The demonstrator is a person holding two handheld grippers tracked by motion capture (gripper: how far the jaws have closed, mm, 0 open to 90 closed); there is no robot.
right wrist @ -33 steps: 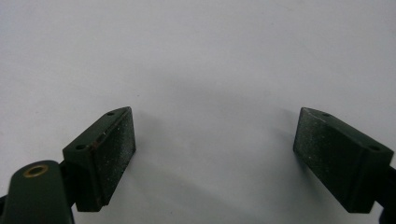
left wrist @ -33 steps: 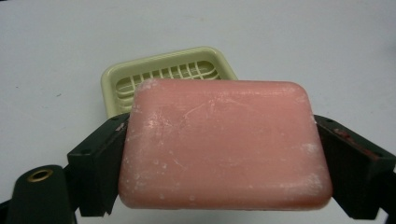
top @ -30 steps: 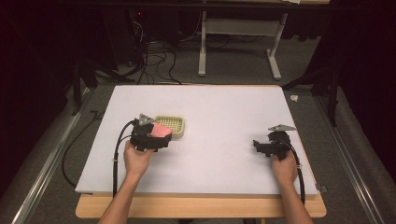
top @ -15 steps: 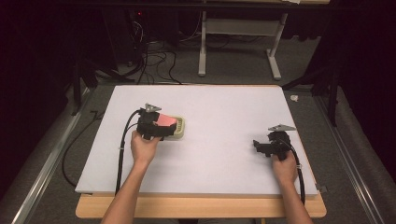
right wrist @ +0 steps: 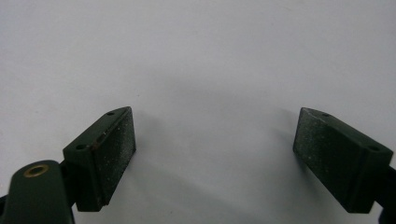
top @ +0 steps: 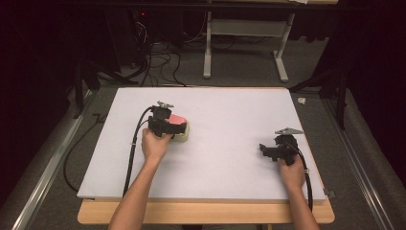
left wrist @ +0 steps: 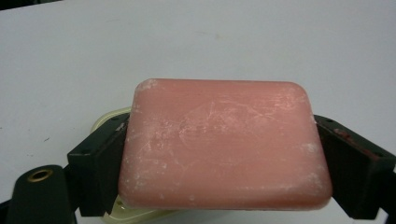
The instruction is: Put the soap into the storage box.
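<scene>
One bar of pink soap (left wrist: 224, 147) sits clamped between the jaws of my left gripper (top: 173, 125), pads pressing on its two short ends, so its long axis runs jaw to jaw, from 9 o'clock to 3 o'clock in the left gripper view, broad face up. I hold it over the cream soap dish (top: 182, 135), which peeks out under the bar at about 7 o'clock in that view; in the high view the dish lies on the white table (top: 230, 110) left of centre, with the soap just above it. I judge the pickup and carry done; what is left is lowering the bar into the dish and letting go. My right gripper (top: 264, 149) rests out at 3 o'clock from the dish, well apart, jaws wide and holding nothing.
</scene>
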